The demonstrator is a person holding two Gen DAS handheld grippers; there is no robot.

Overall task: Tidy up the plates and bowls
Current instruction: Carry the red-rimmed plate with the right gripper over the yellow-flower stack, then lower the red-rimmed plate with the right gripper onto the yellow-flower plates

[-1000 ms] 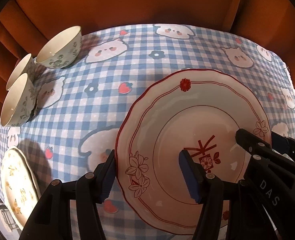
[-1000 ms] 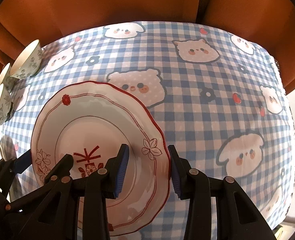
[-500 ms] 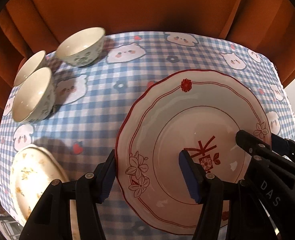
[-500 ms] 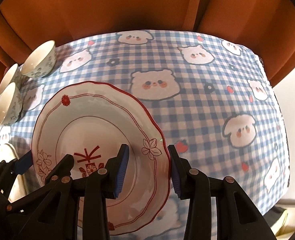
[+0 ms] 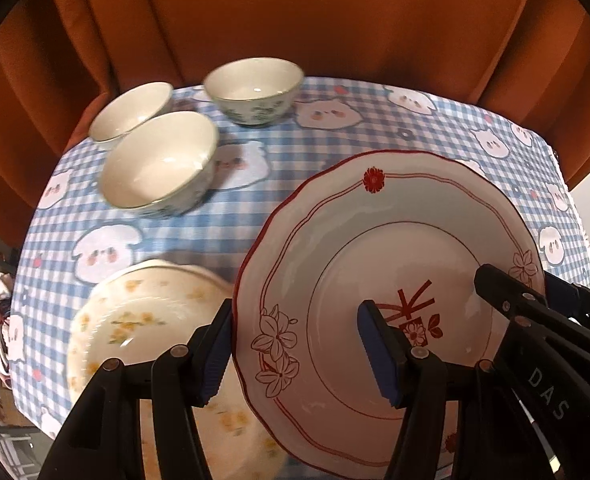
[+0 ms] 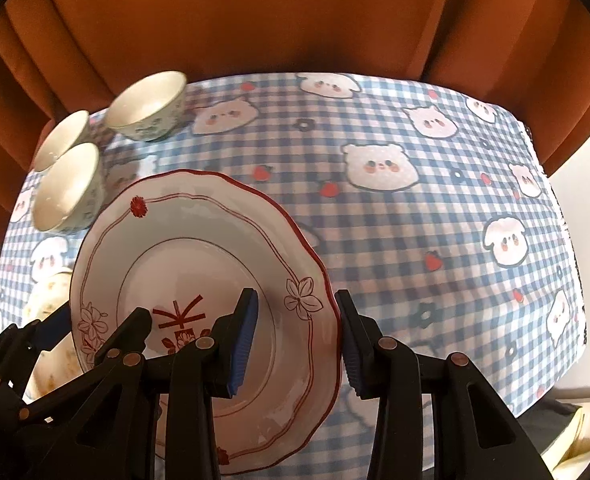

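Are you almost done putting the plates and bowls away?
Not yet. Nothing looks stacked so far. In hand: the red-trimmed plate, carried above the table by both grippers, the left gripper on one edge and the right gripper on the opposite one, beside the yellow-flowered plate, probably headed onto it. Left: three bowls sit apart on the checked tablecloth, unstacked.

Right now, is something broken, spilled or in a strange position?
Nothing looks broken or spilled. The red-rimmed plate is held tilted above the tablecloth by the left gripper and right gripper.
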